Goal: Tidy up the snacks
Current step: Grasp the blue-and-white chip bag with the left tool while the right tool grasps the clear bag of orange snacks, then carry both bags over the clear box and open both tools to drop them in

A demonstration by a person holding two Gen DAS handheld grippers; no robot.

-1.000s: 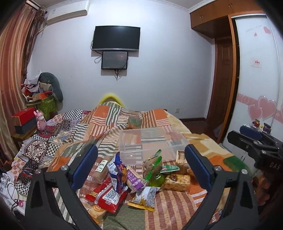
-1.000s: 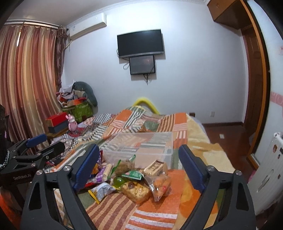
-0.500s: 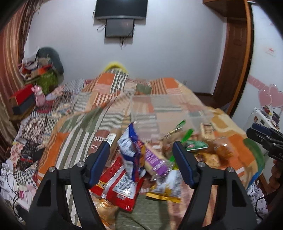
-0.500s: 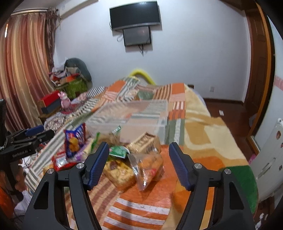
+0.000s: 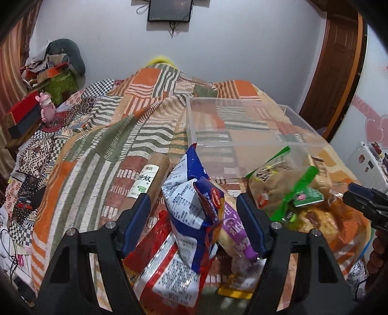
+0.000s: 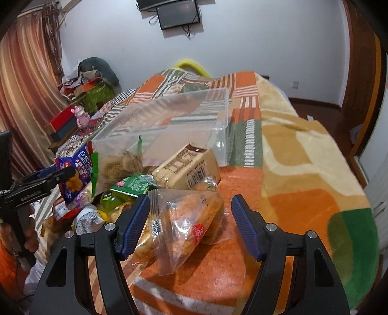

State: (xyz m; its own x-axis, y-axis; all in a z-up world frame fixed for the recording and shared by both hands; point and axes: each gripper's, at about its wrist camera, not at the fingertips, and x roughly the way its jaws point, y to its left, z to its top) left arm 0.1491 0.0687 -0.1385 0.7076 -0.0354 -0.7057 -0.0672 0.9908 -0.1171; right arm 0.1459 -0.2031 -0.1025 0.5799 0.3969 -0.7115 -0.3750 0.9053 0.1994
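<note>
Bedroom, white wall with a dark screen (image 5: 169, 10) at top centre, striped curtain (image 6: 23, 80) at left. A bed under a patchwork blanket (image 5: 101, 135) fills both views. A clear empty bin (image 5: 245, 135) sits on the blanket mid-frame, right of centre in the left wrist view. The snack pile lies in front of it, at the lower middle of the frame.

Left gripper (image 5: 197, 224) lower centre, jaws spread partway, not pressing anything. A blue-and-white bag (image 5: 191, 206) stands upright between the blue pads without touching either. A red bag (image 5: 167, 269) lies under it, a purple pack (image 5: 236, 232) is just beside the right pad, and a green-edged bag (image 5: 278, 179) leans at the bin's near wall. A brown roll with a white label (image 5: 145, 179) lies to the left.

Right gripper (image 6: 189, 224) lower centre of its view, jaws also half spread, nothing pinched. A clear bag of orange snacks (image 6: 191, 218) lies between the pads; its left side is at the left pad, contact unclear, and the right pad is apart from it. A tan pack (image 6: 191, 167) lies behind it against the bin. The left gripper shows at left edge of this view, a hand (image 6: 29, 232) on its handle.
</note>
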